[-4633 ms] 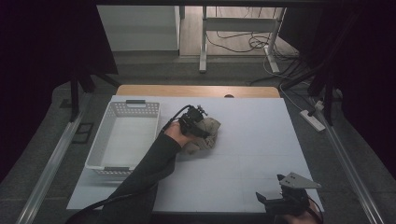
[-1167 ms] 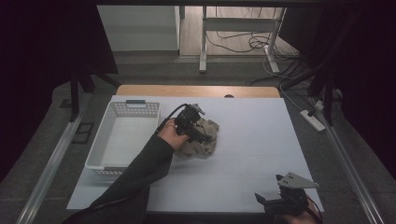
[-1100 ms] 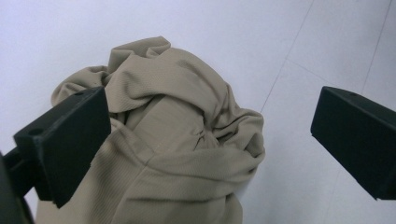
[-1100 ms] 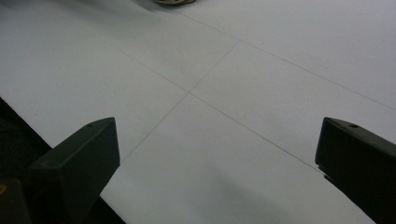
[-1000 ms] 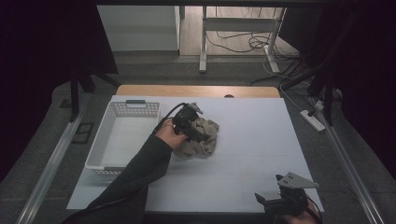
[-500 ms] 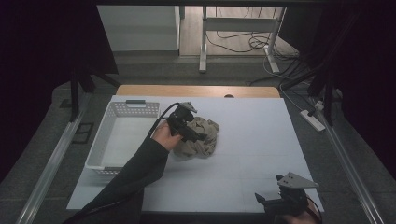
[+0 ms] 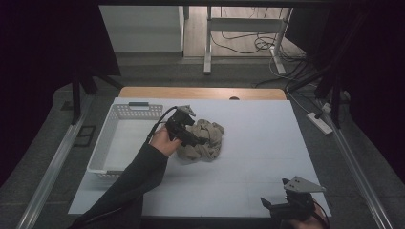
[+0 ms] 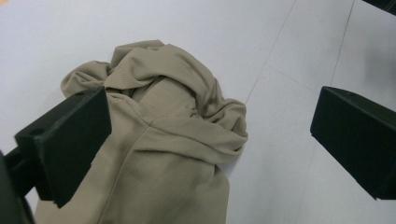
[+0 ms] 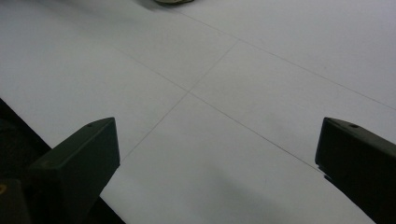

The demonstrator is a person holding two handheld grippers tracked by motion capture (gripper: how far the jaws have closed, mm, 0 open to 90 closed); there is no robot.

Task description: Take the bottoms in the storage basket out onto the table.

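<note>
Right gripper [image 7: 272,206] parked at the near right corner of the counter [image 7: 267,143], fingers [image 9: 74,163] wide apart, nothing between them, just bare white surface ahead.

Left gripper [image 7: 193,138] is over the near-left side of the tan cloth [image 7: 203,140], which sits crumpled in 1 heap mid-counter, just right of the white basket [image 7: 102,152]. In the left gripper view its fingers [image 8: 70,140] are spread wide, holding nothing; the left one sits in front of the edge of the cloth [image 8: 173,135], the right one over bare counter past the heap. Can't tell if either touches the fabric.

My read: step in hand is a grab on the heap, likely for a move into the basket. To do it well:
- drop lower so both fingers straddle a thick fold, not a loose edge
- aim for the raised ridge in the middle
- close fully before lifting, or it'll drag and unfold
- lift clear of the basket's near wall

Basket looks empty, far end toward the wooden counter edge [image 7: 200,93].
</note>
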